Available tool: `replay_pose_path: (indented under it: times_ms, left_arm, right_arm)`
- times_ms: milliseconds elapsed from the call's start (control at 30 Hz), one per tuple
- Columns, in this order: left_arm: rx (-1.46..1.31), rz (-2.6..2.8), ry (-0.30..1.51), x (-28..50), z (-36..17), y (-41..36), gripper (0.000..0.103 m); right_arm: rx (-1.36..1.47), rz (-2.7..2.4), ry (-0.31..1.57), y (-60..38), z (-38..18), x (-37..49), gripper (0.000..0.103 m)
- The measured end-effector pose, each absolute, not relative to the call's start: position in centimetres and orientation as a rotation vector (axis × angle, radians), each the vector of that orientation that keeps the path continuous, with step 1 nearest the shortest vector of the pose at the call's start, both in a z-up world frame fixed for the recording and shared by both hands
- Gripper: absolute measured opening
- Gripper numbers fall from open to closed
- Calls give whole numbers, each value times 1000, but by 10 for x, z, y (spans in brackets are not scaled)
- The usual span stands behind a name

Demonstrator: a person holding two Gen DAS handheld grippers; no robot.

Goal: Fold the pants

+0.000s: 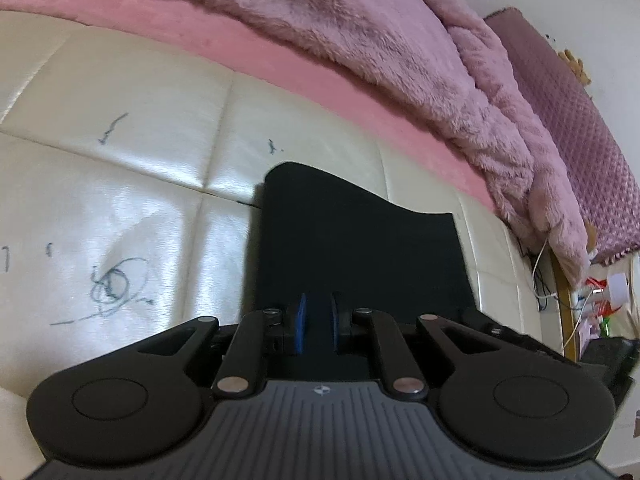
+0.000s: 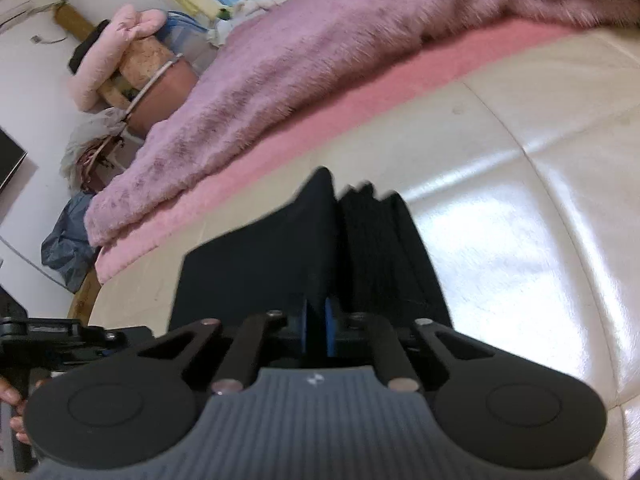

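Observation:
The black pants [image 1: 352, 240] lie on the cream padded surface [image 1: 120, 184], stretching away from my left gripper [image 1: 319, 326]. Its blue pads [image 1: 299, 326] are shut on the near edge of the fabric. In the right wrist view the pants [image 2: 280, 256] show a flat panel and a bunched, ribbed part [image 2: 384, 248] to its right. My right gripper [image 2: 318, 326] is shut on that near edge, with the cloth pinched between the blue pads [image 2: 330, 330]. The left gripper's body [image 2: 60, 336] shows at the left edge of the right wrist view.
A pink sheet [image 1: 240, 52] and a fluffy mauve blanket [image 1: 400, 48] lie beyond the cream surface. Pen scribbles [image 1: 116, 284] mark the cream padding. Cables and clutter [image 1: 592, 300] sit at the right. Pillows and bags [image 2: 120, 64] stand at the far left of the right wrist view.

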State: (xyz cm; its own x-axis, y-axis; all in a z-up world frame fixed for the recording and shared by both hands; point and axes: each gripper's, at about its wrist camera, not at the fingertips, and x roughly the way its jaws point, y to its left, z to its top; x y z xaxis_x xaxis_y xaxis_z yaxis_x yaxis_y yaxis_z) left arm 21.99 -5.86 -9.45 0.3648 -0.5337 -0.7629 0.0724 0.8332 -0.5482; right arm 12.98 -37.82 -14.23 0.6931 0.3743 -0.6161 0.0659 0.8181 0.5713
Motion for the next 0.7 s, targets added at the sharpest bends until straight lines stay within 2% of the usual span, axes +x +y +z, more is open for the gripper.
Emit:
replay_pose_path:
  times_ms: [233, 333, 567, 700]
  left_arm:
    - [-494, -416, 1103, 218, -89, -49, 12]
    - [-480, -426, 1094, 219, -89, -51, 12]
    - [-424, -453, 1088, 228, -98, -68, 12]
    - [-380, -486, 1069, 238, -100, -84, 12]
  right_arm:
    - [510, 267, 665, -357, -61, 115, 2]
    - [482, 236, 664, -363, -46, 109, 2]
    - [481, 37, 806, -393, -112, 118, 2]
    - [498, 22, 828, -401, -137, 120, 2]
